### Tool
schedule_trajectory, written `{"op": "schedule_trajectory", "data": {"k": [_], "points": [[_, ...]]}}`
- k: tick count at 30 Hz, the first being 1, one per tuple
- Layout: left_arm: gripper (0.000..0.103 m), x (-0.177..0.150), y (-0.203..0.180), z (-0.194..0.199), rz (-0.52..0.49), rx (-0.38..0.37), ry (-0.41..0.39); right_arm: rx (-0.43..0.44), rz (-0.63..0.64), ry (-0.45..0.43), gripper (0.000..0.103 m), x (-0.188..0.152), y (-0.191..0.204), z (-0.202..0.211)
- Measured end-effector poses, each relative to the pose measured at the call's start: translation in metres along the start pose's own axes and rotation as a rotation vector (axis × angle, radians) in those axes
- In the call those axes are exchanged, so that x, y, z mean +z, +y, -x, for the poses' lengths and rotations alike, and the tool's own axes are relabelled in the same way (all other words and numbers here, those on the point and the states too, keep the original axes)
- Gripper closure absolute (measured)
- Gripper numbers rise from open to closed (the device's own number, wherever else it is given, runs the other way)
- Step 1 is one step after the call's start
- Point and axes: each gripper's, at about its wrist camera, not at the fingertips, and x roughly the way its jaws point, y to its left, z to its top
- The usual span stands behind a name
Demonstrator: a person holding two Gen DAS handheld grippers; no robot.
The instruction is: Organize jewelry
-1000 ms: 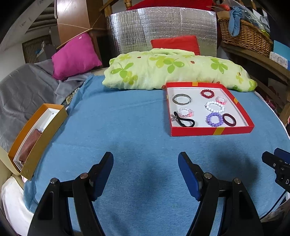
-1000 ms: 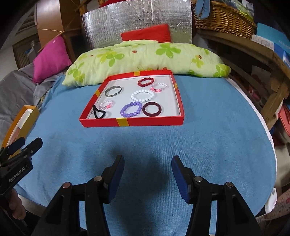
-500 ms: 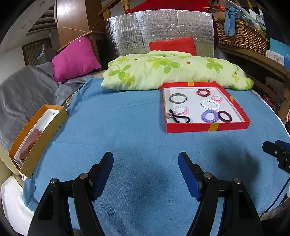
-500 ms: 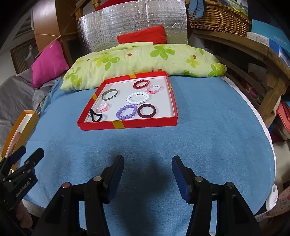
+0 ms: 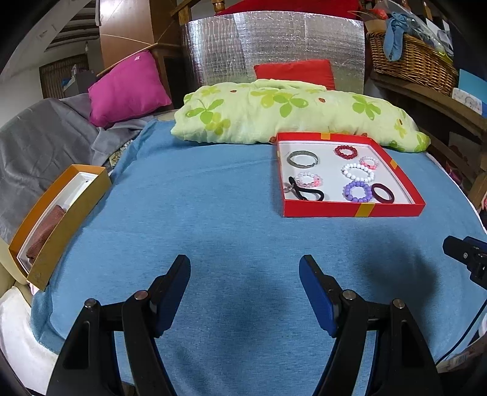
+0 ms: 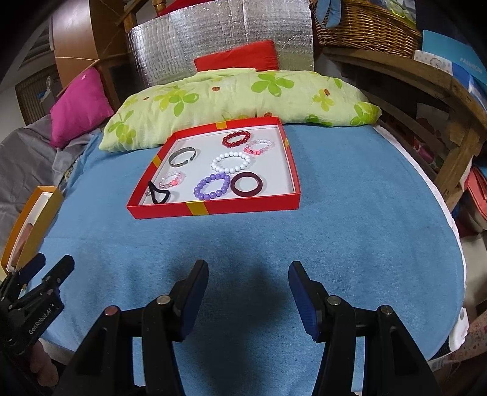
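Note:
A red tray lies on the blue cloth and holds several bracelets: a purple bead one, a white bead one, a dark red ring, a red bead one, a grey cuff and a black hair tie. My left gripper hovers open over bare cloth, well short of the tray and left of it. My right gripper is open too, nothing between its fingers, with the tray ahead of it.
An orange box with a brown item inside sits at the cloth's left edge. A green leaf-print pillow lies behind the tray. A pink cushion, grey blanket, wicker basket and wooden shelf surround the table.
Both views have drawn back a little: the red tray looks smaller and farther than a second ago. Both grippers keep the same opening.

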Motion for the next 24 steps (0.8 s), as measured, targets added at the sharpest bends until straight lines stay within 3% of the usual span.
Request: {"op": "schedule_trajectory", "data": {"k": [24], "points": [[0.028,0.0021,0.0024,0.0031,0.007,0.006,-0.015,0.008,-0.005,0.001,0.044,-0.0011,0.0033,-0.0047]]}}
